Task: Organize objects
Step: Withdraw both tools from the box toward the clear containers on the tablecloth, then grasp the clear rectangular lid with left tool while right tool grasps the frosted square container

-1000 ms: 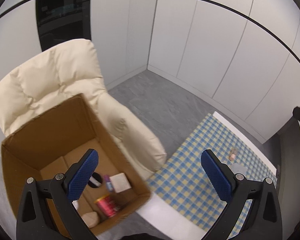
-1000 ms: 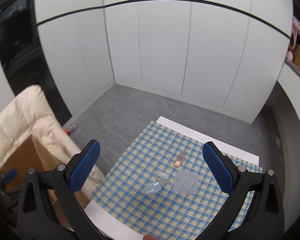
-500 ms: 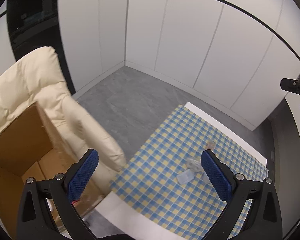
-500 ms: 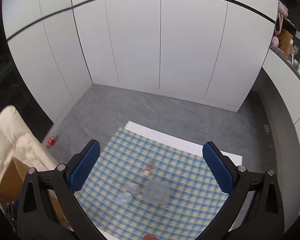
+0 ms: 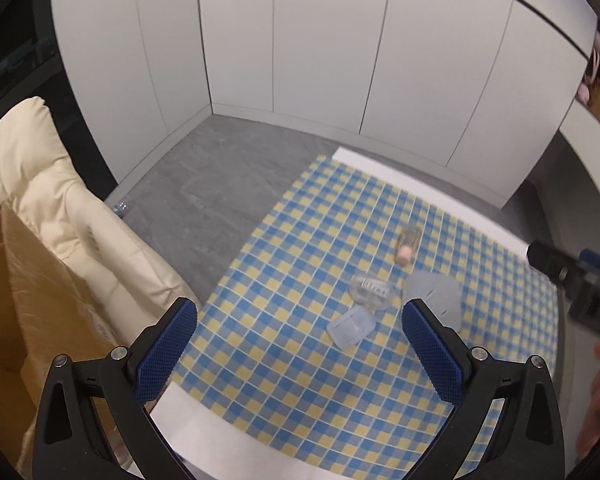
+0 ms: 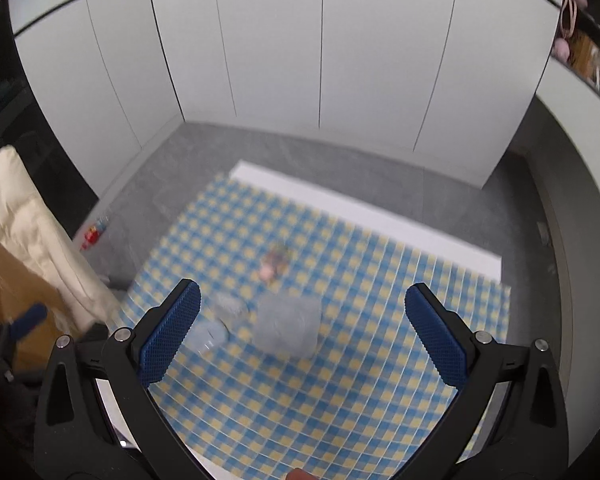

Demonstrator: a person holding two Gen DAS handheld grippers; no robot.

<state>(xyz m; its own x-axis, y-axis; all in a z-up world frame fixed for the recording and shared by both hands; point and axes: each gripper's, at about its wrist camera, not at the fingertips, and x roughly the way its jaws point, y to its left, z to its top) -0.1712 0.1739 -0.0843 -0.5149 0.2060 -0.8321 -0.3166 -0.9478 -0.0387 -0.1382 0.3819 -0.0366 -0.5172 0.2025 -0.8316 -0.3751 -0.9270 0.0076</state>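
Containers lie on checked cloth below both wide-open, empty claws.

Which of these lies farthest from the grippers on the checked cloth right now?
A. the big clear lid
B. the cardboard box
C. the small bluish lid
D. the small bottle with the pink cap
D: in the left wrist view the small bottle with the pink cap lies beyond the big clear lid and the small bluish lid, while the cardboard box sits off the checked cloth, on the chair.
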